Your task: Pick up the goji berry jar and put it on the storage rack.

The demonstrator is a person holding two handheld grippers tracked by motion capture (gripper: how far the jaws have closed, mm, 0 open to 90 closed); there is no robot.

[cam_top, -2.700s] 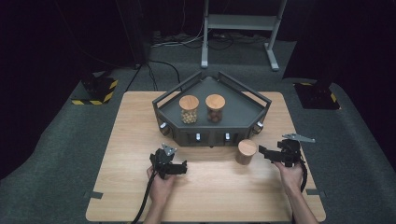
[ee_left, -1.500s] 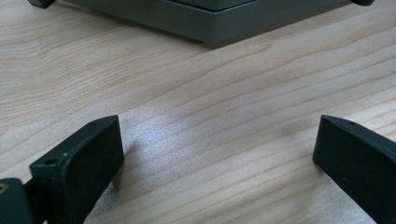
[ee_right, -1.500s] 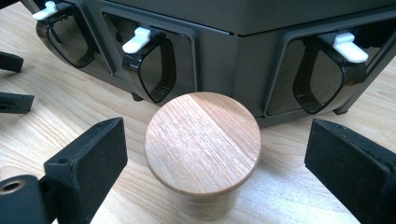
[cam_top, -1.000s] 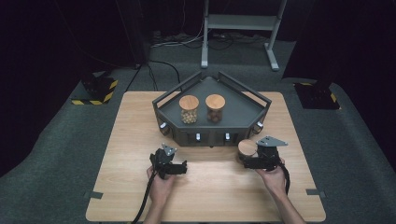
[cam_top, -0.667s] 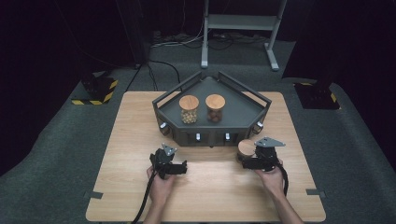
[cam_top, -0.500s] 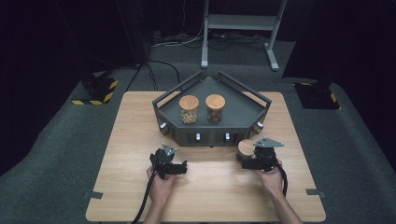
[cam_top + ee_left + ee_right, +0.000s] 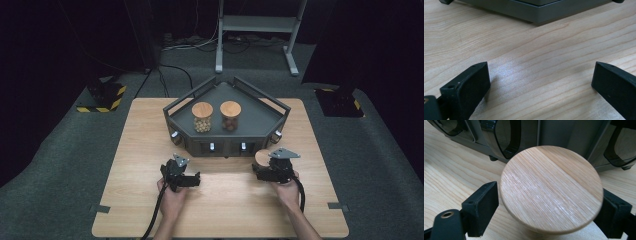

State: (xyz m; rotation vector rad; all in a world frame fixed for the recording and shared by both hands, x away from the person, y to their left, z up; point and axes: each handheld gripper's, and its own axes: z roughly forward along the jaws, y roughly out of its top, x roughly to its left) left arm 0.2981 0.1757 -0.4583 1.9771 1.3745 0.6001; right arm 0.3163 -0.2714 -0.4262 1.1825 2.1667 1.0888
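Observation:
A jar with a round wooden lid (image 7: 262,158) (image 7: 551,187) stands on the wooden table (image 7: 140,150), just in front of the dark grey tray (image 7: 225,146). My right gripper (image 7: 261,171) (image 7: 550,202) straddles the jar; its jaws have just been closing, with the jar between them. The left pad (image 7: 485,207) stands a sliver off the lid's edge, and the right jaw is partly tucked under the rim. My left gripper (image 7: 193,180) (image 7: 540,80) rests open over bare wood, with nothing between its fingers.
Two more wooden-lidded jars stand in the tray: one holds pale nuts (image 7: 202,116), the other dark contents (image 7: 230,115). The tray's front wall (image 7: 564,135) rises right behind the gripped-at jar. A metal stand (image 7: 260,22) is on the floor beyond.
My right gripper came in from the table's right side to the jar, and over the last second its jaws narrowed around it. My left gripper stayed put.

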